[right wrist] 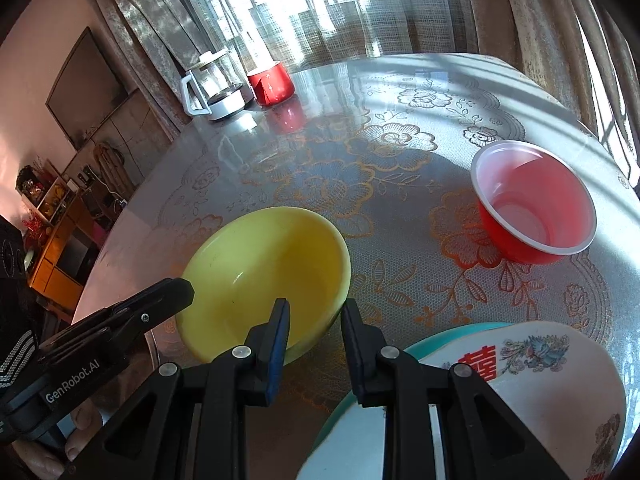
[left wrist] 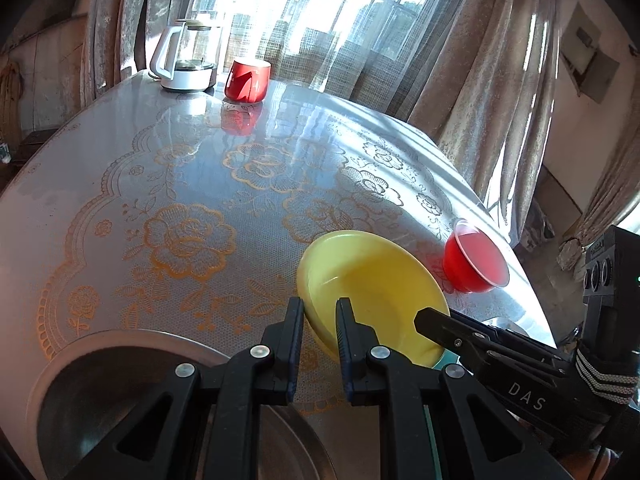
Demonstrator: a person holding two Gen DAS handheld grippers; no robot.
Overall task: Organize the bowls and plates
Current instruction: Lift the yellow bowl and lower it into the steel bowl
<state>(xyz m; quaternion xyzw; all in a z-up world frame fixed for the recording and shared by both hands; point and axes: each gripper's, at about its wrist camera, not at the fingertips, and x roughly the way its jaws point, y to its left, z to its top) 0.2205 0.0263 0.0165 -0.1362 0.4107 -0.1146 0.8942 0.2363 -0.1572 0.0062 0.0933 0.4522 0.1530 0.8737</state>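
Observation:
A yellow bowl [left wrist: 372, 280] [right wrist: 264, 264] rests near the table's front edge, tilted in the left wrist view. My left gripper [left wrist: 320, 308] is shut on its rim, one finger outside and one inside. In the right wrist view the left gripper [right wrist: 180, 288] reaches onto the bowl's left rim. My right gripper [right wrist: 314, 310] is shut on the opposite side, the bowl's wall between its pads. The right gripper [left wrist: 424, 320] shows from the side over that rim. A red plastic bowl [left wrist: 476, 264] [right wrist: 536, 204] stands apart to the right.
A white plate with a red and blue print [right wrist: 520, 392] lies on a teal plate [right wrist: 416, 344] at the front right. A metal dish [left wrist: 120, 380] sits at the front left. A glass kettle [left wrist: 186, 60] and a red mug [left wrist: 246, 80] stand at the far edge by the curtains.

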